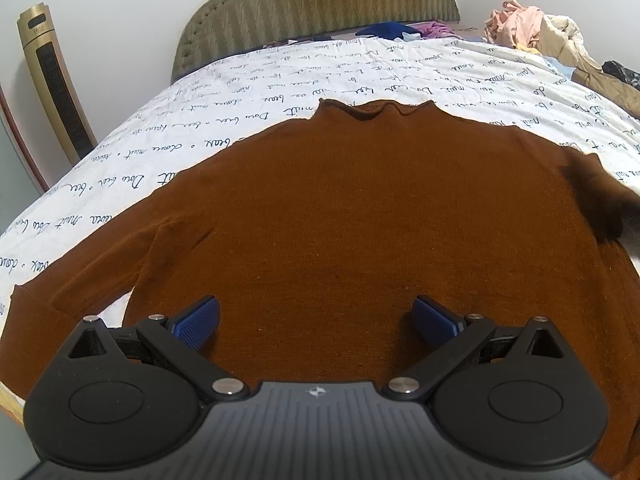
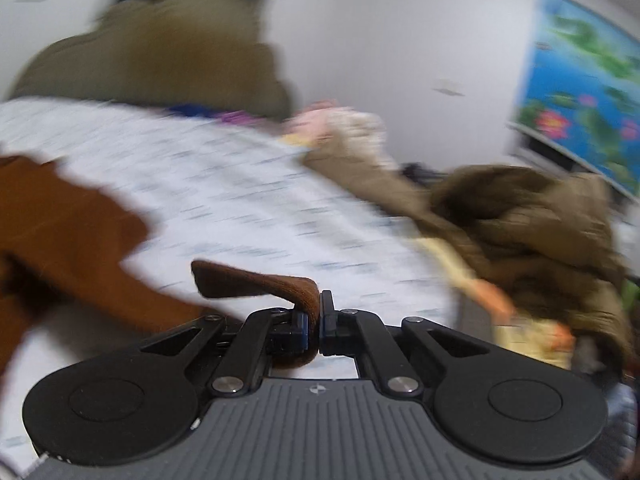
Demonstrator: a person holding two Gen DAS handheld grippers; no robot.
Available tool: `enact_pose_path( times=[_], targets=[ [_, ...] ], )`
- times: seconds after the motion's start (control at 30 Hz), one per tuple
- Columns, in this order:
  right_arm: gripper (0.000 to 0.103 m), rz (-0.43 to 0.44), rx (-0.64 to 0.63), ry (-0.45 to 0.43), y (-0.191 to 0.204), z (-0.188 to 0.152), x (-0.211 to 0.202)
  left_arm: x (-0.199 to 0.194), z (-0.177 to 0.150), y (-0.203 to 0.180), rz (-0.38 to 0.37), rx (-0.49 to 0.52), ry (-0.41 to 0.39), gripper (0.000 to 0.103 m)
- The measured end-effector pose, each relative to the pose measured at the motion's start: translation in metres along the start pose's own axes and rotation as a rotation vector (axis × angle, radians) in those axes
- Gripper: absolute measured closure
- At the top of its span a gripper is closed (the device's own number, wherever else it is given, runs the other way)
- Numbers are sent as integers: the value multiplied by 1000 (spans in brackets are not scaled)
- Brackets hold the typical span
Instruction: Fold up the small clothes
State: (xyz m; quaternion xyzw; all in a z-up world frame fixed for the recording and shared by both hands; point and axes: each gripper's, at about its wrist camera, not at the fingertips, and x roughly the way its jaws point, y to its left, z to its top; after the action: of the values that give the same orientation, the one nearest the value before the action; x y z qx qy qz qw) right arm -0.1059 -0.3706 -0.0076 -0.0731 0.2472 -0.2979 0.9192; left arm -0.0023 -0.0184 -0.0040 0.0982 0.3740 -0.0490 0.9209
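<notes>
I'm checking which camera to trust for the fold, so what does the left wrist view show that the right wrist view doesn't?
Only the left wrist view shows the brown sweater spread flat with its collar toward the headboard, the open left gripper over its hem, and a tower fan.

Only the right wrist view, which is blurred, shows the right gripper shut on the sweater's cuff, plus a wall picture.

Both show the script-printed sheet and the heap of clothes on the bed's far right.
</notes>
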Motion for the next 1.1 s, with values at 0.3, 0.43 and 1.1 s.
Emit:
enact_pose_path(
  times=[0.3,0.43,1.1],
  targets=[
    [98,-300,112,31,-98,-2,21,2,3,2,-4,-12,-6,0],
    [98,-174,194,37,-88,0,21,3,4,3,-9,-24,-15,0],
    [90,691,155,204,113,36,20,8,0,14,14,-39,-5,0]
  ],
)
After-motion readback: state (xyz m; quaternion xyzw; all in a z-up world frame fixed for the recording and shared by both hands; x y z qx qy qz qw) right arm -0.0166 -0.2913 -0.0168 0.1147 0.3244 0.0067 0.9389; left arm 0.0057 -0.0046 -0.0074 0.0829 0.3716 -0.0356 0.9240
